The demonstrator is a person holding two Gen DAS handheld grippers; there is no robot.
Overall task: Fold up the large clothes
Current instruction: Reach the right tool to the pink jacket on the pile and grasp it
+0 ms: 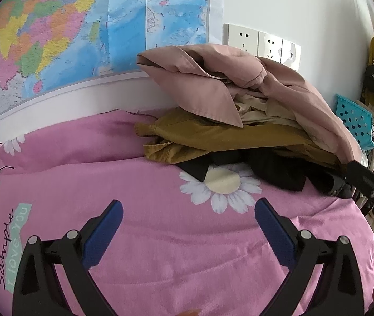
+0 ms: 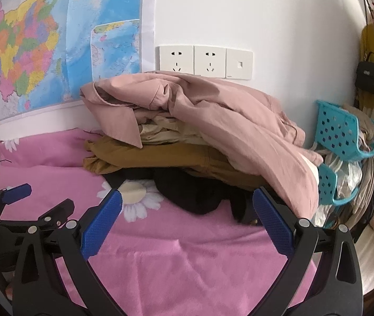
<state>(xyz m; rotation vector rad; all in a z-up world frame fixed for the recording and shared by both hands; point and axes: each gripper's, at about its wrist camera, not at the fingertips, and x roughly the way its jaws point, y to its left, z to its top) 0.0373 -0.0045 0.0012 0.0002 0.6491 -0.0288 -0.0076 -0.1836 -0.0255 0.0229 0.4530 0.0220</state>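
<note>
The left gripper (image 1: 188,208) hangs over the pink bed cover (image 1: 160,250) with its blue fingers (image 1: 102,233) spread wide and nothing between them. The cover under it is bare, with some words printed off to the left of the fingers. Past the fingertips is a big white daisy (image 1: 221,187), partly hidden by a black garment (image 1: 274,168).

The pile of clothes (image 2: 187,131) sits ahead of both grippers, against the wall. A pink coat (image 2: 226,115) lies on top. Under it is something cream, mostly hidden. Then comes a mustard-brown garment (image 2: 155,158), and the black one is at the bottom, so dark its shape is hard to make out.

The right gripper (image 2: 187,206) is also wide apart and holds nothing. Its right finger is near the pink coat's hanging edge. To its right, a blue basket (image 2: 342,129) sits on a blurry heap beside the bed.
</note>
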